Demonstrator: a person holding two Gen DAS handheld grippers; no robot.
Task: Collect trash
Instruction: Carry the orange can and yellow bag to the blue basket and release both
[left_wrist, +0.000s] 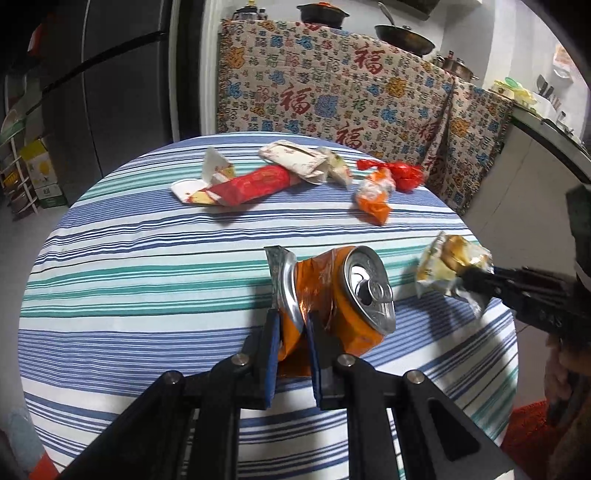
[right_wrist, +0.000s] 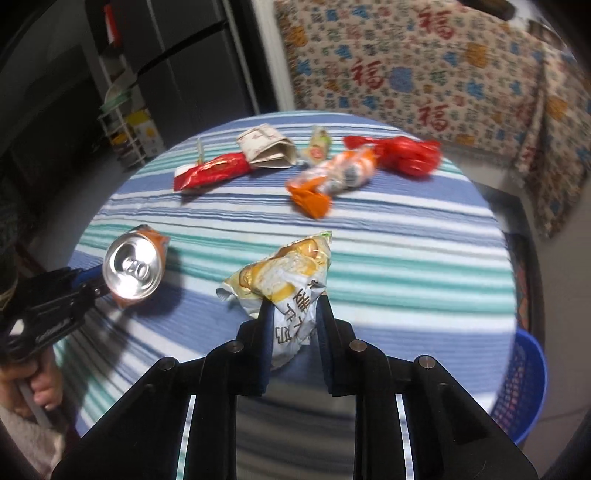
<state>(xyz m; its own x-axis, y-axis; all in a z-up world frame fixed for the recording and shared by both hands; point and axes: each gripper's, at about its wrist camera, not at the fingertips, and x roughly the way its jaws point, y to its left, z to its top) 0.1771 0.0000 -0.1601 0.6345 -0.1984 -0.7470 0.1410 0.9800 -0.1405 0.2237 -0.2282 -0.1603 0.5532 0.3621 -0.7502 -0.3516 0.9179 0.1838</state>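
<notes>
left gripper clamped on crushed can; right gripper pinching yellow wrapper | both over striped table

Crushed can of shiny dented metal; glossy crinkled plastic wrapper; matt woven striped tablecloth

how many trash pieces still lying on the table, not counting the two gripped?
6, all at the far side: white scrap, red wrapper, folded paper pack, small pale wrapper, orange wrapper, red bag. Overlaps may hide more.
</notes>
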